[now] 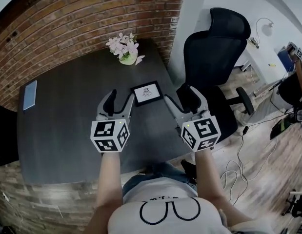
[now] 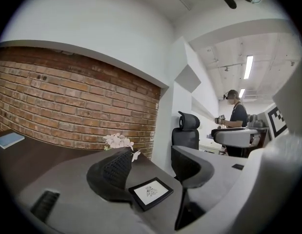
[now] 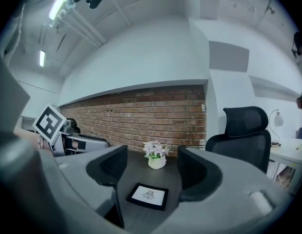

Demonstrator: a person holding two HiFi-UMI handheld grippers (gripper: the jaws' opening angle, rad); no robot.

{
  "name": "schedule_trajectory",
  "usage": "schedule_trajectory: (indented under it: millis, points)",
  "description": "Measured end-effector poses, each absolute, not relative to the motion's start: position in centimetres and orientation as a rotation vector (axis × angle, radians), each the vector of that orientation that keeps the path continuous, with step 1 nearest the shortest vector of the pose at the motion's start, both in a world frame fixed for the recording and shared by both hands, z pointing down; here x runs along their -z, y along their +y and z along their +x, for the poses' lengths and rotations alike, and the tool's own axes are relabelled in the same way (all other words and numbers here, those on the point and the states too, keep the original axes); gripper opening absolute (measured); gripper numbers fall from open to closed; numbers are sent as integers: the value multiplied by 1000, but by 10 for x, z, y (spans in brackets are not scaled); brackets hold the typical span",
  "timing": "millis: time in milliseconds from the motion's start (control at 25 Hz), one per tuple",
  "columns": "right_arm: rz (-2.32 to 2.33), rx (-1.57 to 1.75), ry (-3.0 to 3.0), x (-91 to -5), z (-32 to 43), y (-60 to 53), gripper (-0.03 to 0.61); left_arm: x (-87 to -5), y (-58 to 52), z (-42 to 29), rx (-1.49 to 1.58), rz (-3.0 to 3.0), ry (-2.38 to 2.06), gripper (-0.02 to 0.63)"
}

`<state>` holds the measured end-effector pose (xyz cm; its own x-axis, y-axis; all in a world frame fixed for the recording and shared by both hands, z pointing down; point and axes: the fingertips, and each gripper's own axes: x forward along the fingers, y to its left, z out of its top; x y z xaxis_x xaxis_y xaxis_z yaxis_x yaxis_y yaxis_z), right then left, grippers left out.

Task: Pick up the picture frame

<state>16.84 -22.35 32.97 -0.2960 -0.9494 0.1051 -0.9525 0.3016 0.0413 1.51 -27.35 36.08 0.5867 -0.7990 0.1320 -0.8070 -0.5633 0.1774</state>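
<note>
The picture frame (image 1: 147,92), black-edged with a white print, lies flat on the dark table (image 1: 68,116) near its right edge. My left gripper (image 1: 119,100) hovers just left of the frame, open with nothing between its fingers. My right gripper (image 1: 182,97) is just right of the frame, over the table's edge, also open and empty. In the left gripper view the frame (image 2: 151,193) lies low between the spread jaws of that gripper (image 2: 153,167). In the right gripper view the frame (image 3: 148,195) sits a short way ahead of that gripper (image 3: 151,167), below its gap.
A white pot of pale flowers (image 1: 126,50) stands behind the frame by the brick wall (image 1: 68,18). A blue-grey notebook (image 1: 30,94) lies at the table's far left. A black office chair (image 1: 216,48) stands right of the table, with cables (image 1: 248,155) on the floor.
</note>
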Motion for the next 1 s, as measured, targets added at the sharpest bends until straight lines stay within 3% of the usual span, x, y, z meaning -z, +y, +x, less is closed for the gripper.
schedule_trajectory:
  millis: [1000]
  points:
    - [1400,-531,-2377,-506,205,-353,245,-550,-367,49,-496,2071,-1453,245]
